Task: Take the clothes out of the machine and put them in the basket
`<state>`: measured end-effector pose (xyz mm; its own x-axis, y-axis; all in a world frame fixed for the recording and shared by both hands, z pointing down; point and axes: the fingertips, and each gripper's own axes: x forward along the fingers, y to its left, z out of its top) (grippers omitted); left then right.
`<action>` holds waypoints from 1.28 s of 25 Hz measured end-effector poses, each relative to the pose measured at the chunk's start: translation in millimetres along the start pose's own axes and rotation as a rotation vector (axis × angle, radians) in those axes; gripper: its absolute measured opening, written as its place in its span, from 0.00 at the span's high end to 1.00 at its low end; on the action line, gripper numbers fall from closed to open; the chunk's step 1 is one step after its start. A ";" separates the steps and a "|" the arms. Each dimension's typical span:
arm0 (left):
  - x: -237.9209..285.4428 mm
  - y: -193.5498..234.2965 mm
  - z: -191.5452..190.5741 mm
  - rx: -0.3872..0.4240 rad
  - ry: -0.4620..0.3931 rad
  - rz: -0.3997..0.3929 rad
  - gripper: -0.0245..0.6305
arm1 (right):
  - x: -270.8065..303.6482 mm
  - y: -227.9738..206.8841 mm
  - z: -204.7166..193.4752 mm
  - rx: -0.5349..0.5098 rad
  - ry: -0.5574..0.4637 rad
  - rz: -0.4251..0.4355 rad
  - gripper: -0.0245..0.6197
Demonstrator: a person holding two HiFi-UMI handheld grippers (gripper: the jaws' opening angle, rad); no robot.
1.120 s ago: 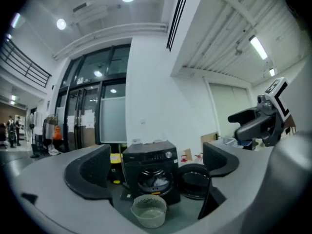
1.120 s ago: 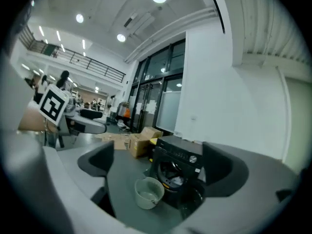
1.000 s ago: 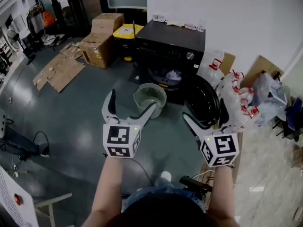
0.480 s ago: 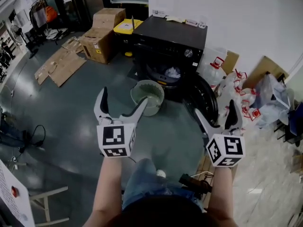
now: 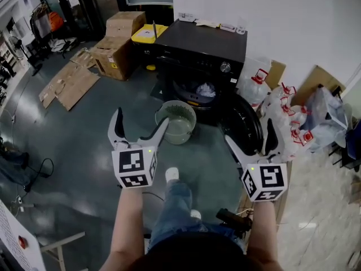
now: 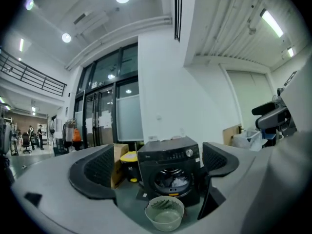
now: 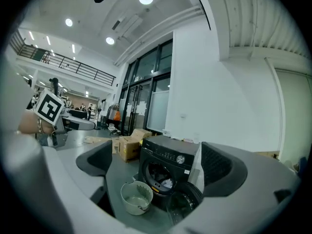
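In the drum of the machine (image 5: 203, 55) straight ahead, the clothes (image 5: 206, 90) sit well beyond my left gripper (image 5: 140, 120) and right gripper (image 5: 250, 134), both spread wide and empty, with the basket (image 5: 176, 120) on the floor nearer my left.

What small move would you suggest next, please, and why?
Probably step closer and reach the right gripper toward the white clothes in the washing machine: its door hangs open, both that and the left gripper are open, empty and short of it, and the basket looks empty.
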<state>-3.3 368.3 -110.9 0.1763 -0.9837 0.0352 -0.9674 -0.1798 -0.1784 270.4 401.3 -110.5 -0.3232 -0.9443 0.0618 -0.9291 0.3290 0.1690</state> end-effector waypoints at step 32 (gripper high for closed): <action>353.0 130.5 -107.0 -0.066 0.199 -0.132 0.10 | 369.6 3.3 -58.6 -0.017 0.286 0.014 0.08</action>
<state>-86.8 -2.1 -16.6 0.2690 -0.9307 0.2480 -0.9493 -0.2998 -0.0951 158.5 53.5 -29.5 -0.2694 -0.9014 0.3389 -0.9210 0.3440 0.1830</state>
